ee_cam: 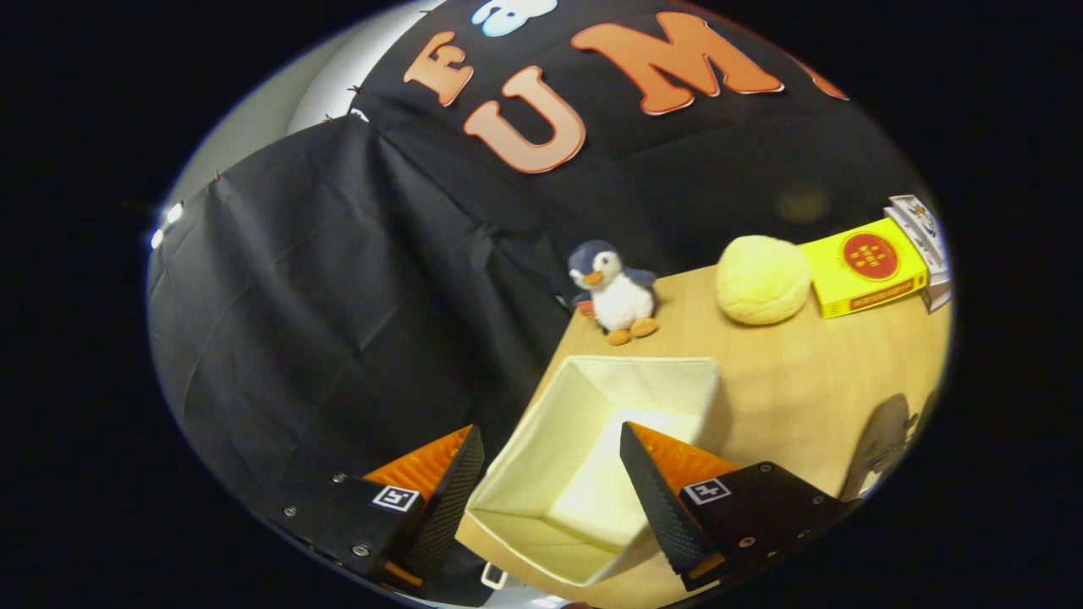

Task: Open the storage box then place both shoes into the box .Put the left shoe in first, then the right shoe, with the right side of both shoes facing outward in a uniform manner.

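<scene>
Fingers (461, 474) spread wide, gripping nothing, poised above the open cream storage box (592, 474) on the desk (804, 397), plush penguin (616, 292) beyond the box.

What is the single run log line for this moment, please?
gripper: open, jaws apart, holding nothing | storage box: open, empty, between jaws | table: penguin toy beyond box

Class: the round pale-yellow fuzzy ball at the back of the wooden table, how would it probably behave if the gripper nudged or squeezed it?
The round pale-yellow fuzzy ball looks plush, so it probably squashes and feels light. Being round, it may roll across the wooden table, perhaps against the yellow box beside it. The gripper is open, over the cream storage box.
</scene>
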{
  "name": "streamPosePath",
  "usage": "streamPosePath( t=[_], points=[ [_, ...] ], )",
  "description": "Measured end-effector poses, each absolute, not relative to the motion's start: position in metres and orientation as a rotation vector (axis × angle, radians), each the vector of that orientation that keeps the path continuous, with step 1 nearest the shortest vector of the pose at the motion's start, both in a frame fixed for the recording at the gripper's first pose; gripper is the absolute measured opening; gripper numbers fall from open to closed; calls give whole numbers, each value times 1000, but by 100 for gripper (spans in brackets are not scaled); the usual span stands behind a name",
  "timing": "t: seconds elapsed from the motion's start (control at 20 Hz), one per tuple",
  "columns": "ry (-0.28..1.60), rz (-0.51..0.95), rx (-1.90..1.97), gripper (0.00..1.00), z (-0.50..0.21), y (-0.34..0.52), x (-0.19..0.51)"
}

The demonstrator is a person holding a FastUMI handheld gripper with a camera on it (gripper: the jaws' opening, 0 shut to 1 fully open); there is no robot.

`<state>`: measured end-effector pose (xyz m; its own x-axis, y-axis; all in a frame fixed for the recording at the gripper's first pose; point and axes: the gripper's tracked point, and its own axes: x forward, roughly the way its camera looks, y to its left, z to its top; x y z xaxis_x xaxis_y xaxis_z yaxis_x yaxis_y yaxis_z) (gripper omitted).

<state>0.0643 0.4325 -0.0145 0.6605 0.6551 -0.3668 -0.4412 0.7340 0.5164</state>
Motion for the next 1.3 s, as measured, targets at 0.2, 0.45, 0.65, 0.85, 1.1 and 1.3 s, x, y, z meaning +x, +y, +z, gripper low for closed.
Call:
streamPosePath(
  t=[0.2,0.45,0.65,0.85,1.1,1.3],
  points=[
    [534,450,341,97,-44,338,70],
    [530,232,221,98,-90,229,69],
    [557,130,129,99,-126,164,62],
    [581,73,27,98,-155,124,60],
    [658,98,-29,91,-196,118,58],
    [709,110,-57,75,-217,121,67]
  ],
)
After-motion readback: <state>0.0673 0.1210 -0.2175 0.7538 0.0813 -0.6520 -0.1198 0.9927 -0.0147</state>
